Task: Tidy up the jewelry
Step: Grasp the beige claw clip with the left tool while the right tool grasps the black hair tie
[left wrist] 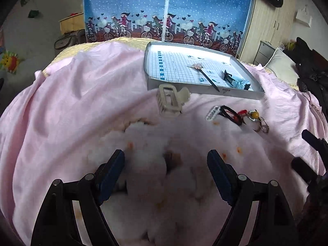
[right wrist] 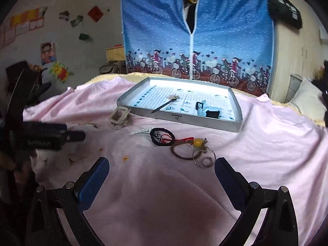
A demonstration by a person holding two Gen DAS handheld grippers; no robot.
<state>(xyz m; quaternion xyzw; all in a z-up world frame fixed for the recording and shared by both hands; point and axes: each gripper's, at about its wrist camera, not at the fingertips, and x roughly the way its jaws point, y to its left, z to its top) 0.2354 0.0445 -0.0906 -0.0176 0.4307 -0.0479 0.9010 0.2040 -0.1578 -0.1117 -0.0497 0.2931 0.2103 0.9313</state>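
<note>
Both black grippers, left (left wrist: 165,160) and right (right wrist: 162,167), hover spread wide and empty; the beige plastic claw hair clip (left wrist: 171,100) lies ahead of the left one, just before the shallow grey cardboard tray (left wrist: 184,85).

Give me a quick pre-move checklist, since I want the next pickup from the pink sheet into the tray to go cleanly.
1. Left gripper open and empty: ok, jaws wide apart over the sheet.
2. Right gripper open and empty: ok, nothing between its fingers.
3. Tray has room: ok, only a hair stick and a blue-black clip lie in it.
4. Beige claw clip free to grasp: ok, it sits alone on the sheet, just in front of the tray.
5. Ring-and-tie pile separable: not ok, the black hair tie, yellow bead and metal rings overlap.
6. Items tangled together: cannot tell.
</note>
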